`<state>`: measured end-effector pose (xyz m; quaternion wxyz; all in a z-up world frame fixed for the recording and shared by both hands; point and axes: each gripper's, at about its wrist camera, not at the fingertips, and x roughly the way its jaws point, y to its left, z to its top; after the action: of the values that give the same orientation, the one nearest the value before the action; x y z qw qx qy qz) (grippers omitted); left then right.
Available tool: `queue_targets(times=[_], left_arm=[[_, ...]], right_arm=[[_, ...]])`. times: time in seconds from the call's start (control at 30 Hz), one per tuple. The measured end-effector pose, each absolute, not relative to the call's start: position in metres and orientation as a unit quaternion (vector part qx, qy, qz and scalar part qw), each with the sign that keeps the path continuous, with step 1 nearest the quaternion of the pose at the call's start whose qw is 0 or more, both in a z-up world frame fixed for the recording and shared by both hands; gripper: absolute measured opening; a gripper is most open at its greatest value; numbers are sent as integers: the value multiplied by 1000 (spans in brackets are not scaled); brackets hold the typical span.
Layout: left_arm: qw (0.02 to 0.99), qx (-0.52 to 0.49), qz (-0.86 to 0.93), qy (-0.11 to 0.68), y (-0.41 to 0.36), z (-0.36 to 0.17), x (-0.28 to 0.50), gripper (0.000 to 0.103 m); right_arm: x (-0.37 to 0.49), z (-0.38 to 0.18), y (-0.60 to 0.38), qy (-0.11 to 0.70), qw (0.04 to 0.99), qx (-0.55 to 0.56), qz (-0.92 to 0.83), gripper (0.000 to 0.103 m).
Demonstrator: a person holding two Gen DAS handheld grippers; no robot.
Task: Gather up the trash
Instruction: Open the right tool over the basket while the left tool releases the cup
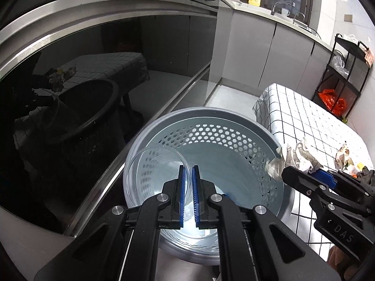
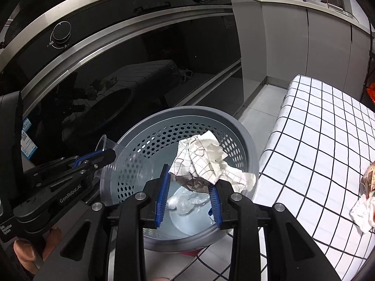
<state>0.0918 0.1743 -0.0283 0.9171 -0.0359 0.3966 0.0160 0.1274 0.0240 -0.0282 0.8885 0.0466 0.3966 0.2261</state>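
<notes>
A grey perforated trash basket [image 1: 234, 117] [image 2: 248, 138] stands on the floor beside the table. My left gripper [image 1: 189, 167] [image 2: 110, 158] is shut on the rim of a clear plastic cup [image 1: 150, 164] [image 2: 131, 171], held over the basket's left side. My right gripper [image 2: 191, 175] [image 1: 284, 172] is shut on a crumpled white checked paper wad [image 2: 204, 159] [image 1: 295, 157], held over the basket's right rim. A clear crumpled plastic piece [image 2: 187, 202] lies at the basket's bottom.
A low table with a white checked cloth [image 2: 316, 140] [image 1: 304, 117] stands to the right, with more crumpled trash [image 2: 365, 201] [image 1: 349, 159] on it. A dark glass oven front [image 2: 117, 82] is to the left. A black rack with an orange bag [image 1: 332, 98] stands behind.
</notes>
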Motion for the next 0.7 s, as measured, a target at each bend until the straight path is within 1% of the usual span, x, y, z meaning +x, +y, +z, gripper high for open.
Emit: queue_targets(times=[0.03, 0.07, 0.1, 0.13, 0.17, 0.2, 0.23, 0.37, 0.43, 0.57, 0.7], left_arm=[[917, -35, 16, 397, 174, -28, 92, 8], [917, -33, 17, 396, 174, -29, 91, 12], [917, -32, 18, 396, 173, -29, 90, 18], [917, -33, 20, 397, 173, -29, 90, 23], [917, -35, 21, 397, 174, -29, 90, 36], [917, -38, 24, 396, 176, -28, 90, 46], [918, -41, 27, 393, 177, -28, 89, 48], [917, -47, 30, 396, 179, -29, 89, 50], [916, -45, 33, 397, 179, -30, 90, 54], [920, -44, 36, 388, 179, -27, 88, 62], [925, -36, 42, 376, 176, -24, 85, 76]], right_arm=[[127, -28, 24, 396, 889, 46, 226, 34], [127, -27, 24, 395, 890, 46, 225, 36], [127, -27, 24, 394, 890, 46, 224, 40], [126, -26, 23, 391, 892, 47, 222, 42], [126, -25, 22, 389, 893, 47, 220, 45], [126, -25, 22, 389, 894, 48, 219, 45], [126, -25, 21, 389, 894, 49, 219, 45], [124, -25, 17, 389, 895, 54, 214, 45], [123, -26, 15, 389, 895, 57, 212, 45], [120, -27, 13, 390, 895, 58, 208, 45], [113, -27, 9, 389, 897, 60, 201, 45]])
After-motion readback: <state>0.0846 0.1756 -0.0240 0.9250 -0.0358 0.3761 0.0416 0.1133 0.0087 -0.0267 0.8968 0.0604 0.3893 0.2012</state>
